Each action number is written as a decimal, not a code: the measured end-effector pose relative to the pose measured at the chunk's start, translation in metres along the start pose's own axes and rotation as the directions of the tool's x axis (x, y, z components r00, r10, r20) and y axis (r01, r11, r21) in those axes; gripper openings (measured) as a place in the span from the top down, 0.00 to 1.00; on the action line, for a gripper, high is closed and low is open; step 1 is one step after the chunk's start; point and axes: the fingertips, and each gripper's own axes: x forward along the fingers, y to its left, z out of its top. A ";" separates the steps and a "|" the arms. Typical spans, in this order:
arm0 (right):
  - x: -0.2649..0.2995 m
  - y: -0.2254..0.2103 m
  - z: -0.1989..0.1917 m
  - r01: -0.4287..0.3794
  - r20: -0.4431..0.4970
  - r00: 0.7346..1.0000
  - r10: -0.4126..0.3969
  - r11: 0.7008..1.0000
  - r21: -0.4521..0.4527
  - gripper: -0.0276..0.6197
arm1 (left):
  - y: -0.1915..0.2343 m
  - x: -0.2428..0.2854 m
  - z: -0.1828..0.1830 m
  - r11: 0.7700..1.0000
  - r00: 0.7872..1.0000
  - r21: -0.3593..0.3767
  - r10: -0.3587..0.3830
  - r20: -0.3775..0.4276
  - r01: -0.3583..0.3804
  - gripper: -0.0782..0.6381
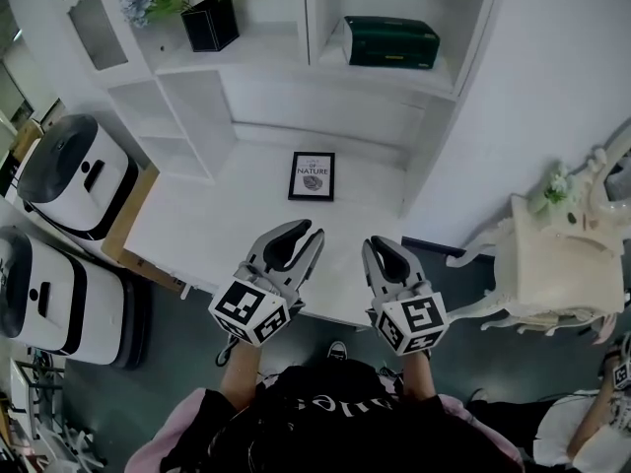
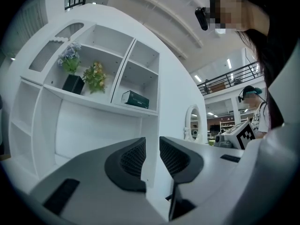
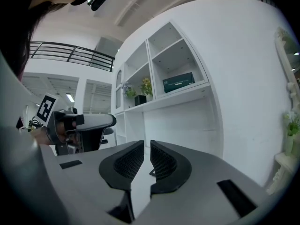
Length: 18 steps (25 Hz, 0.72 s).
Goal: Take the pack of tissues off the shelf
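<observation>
The pack of tissues (image 1: 390,42) is a dark green box lying in the upper right compartment of the white shelf (image 1: 385,79). It also shows small in the left gripper view as the tissue pack (image 2: 136,99) and in the right gripper view as the tissue pack (image 3: 178,82). My left gripper (image 1: 306,233) and right gripper (image 1: 377,246) hover side by side over the front edge of the white desk (image 1: 227,225), well short of the shelf. Both are shut with nothing between their jaws, as the left gripper (image 2: 151,149) and the right gripper (image 3: 146,156) show close up.
A framed picture (image 1: 312,175) stands on the desk below the shelf. A black pot with flowers (image 1: 209,24) sits in the compartment left of the tissues. Two white machines (image 1: 74,175) stand at the left. An ornate white stand (image 1: 557,264) is at the right.
</observation>
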 end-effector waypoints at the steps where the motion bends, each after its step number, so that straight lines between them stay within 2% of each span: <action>1: 0.003 -0.006 0.002 -0.002 0.002 1.000 0.002 1.000 0.000 0.85 | 0.002 0.008 0.003 1.000 1.000 0.007 0.002 0.004 -0.002 0.75; 9: 0.024 -0.042 0.033 -0.012 0.051 0.999 0.013 1.000 -0.023 0.85 | 0.018 0.062 0.029 0.998 1.000 0.055 -0.007 0.028 0.006 0.75; 13: 0.033 -0.058 0.055 0.003 0.083 0.997 0.001 0.999 -0.051 0.85 | 0.028 0.080 0.046 0.999 0.998 0.045 -0.011 0.056 0.008 0.75; 18: 0.047 -0.074 0.092 0.033 0.143 0.990 -0.019 0.995 -0.097 0.85 | 0.041 0.103 0.074 0.997 0.995 0.072 -0.035 0.088 0.028 0.75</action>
